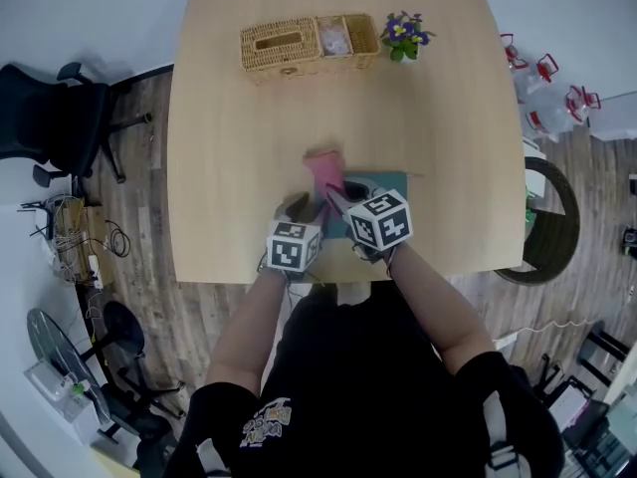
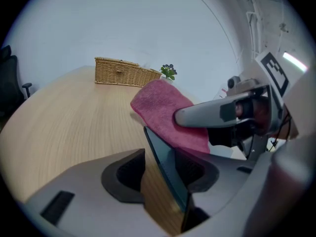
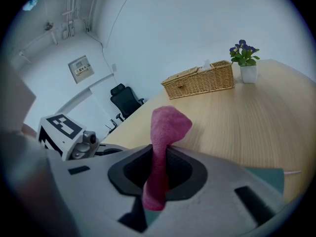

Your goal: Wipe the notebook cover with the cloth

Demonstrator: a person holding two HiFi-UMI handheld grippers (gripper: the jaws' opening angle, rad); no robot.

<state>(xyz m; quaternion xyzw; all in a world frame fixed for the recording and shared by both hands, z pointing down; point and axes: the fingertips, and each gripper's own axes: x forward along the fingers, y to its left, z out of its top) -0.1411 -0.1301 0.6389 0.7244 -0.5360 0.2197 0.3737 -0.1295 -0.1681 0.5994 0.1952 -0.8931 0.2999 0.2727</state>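
Note:
The teal notebook (image 1: 393,184) lies near the table's front edge, mostly hidden under both grippers. My right gripper (image 1: 343,197) is shut on the pink cloth (image 1: 323,170). In the right gripper view the cloth (image 3: 168,125) is pinched between the jaws (image 3: 158,169) and stands up past them, with a strip of notebook (image 3: 264,179) at lower right. My left gripper (image 1: 299,212) sits just left of it. In the left gripper view the notebook's edge (image 2: 165,162) rises between the open jaws (image 2: 160,169), with bare table showing on its left. The cloth (image 2: 163,110) hangs just beyond.
A wicker basket (image 1: 289,46) and a small potted flower (image 1: 405,36) stand at the table's far side. A black office chair (image 1: 50,118) is left of the table. Bags (image 1: 547,93) and a round dark stand (image 1: 552,222) are on the right.

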